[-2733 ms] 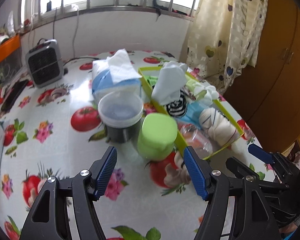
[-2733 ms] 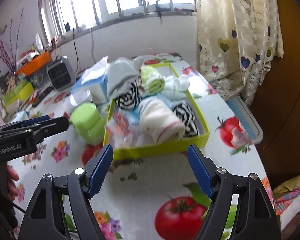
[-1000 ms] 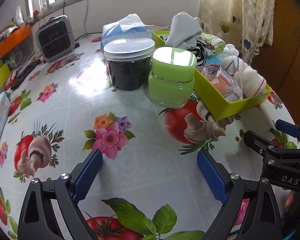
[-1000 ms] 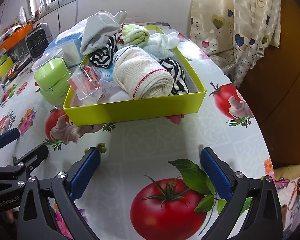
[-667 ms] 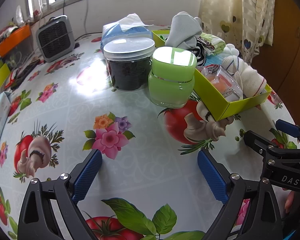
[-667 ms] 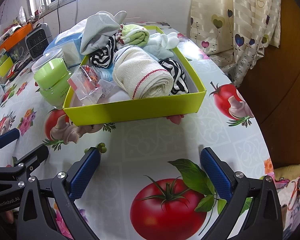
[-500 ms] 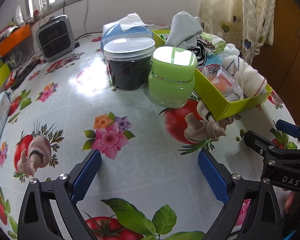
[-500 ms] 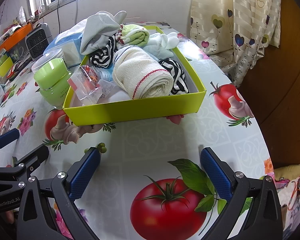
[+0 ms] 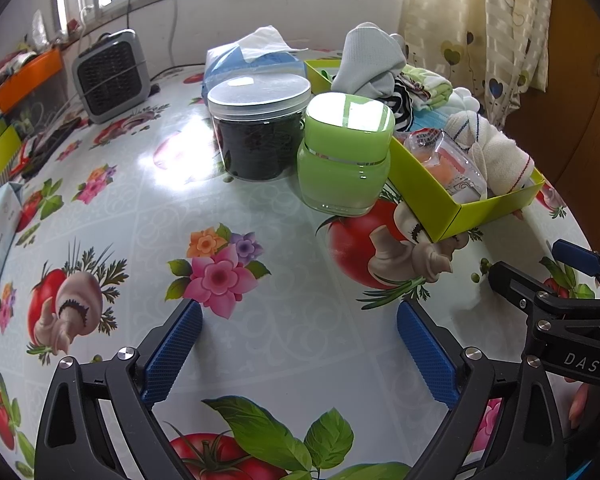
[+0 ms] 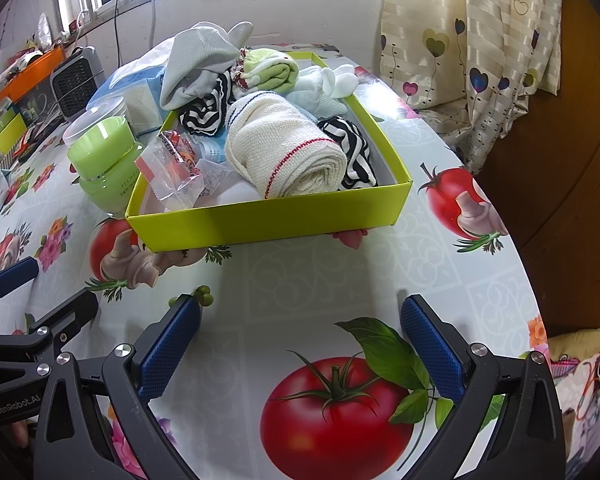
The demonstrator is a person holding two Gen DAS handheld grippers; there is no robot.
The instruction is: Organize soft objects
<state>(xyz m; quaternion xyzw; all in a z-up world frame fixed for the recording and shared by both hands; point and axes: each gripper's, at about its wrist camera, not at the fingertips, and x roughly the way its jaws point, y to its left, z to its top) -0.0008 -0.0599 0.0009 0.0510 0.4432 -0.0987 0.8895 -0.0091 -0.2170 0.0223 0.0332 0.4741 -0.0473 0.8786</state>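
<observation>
A lime-green box [image 10: 268, 218] on the table holds soft things: a rolled cream towel [image 10: 288, 156], striped black-and-white socks [image 10: 350, 148], a grey sock [image 10: 198, 62], a green roll [image 10: 274, 70], white socks [image 10: 334, 80] and a clear plastic packet [image 10: 172, 170]. My right gripper [image 10: 298, 334] is open and empty, low over the tablecloth in front of the box. My left gripper [image 9: 298, 344] is also open and empty, to the left of the box [image 9: 428, 188], with the towel [image 9: 496, 156] visible in it.
A green jar [image 9: 346, 156] and a dark clear-lidded jar [image 9: 260, 128] stand left of the box, a tissue pack [image 9: 252, 56] and a small grey heater [image 9: 110, 74] behind. A curtain [image 10: 480, 36] and a wooden cabinet stand right of the table's round edge.
Since 2.7 s ago both grippers have dropped low and drawn back toward the near table edge. Over the last second nothing has visibly moved.
</observation>
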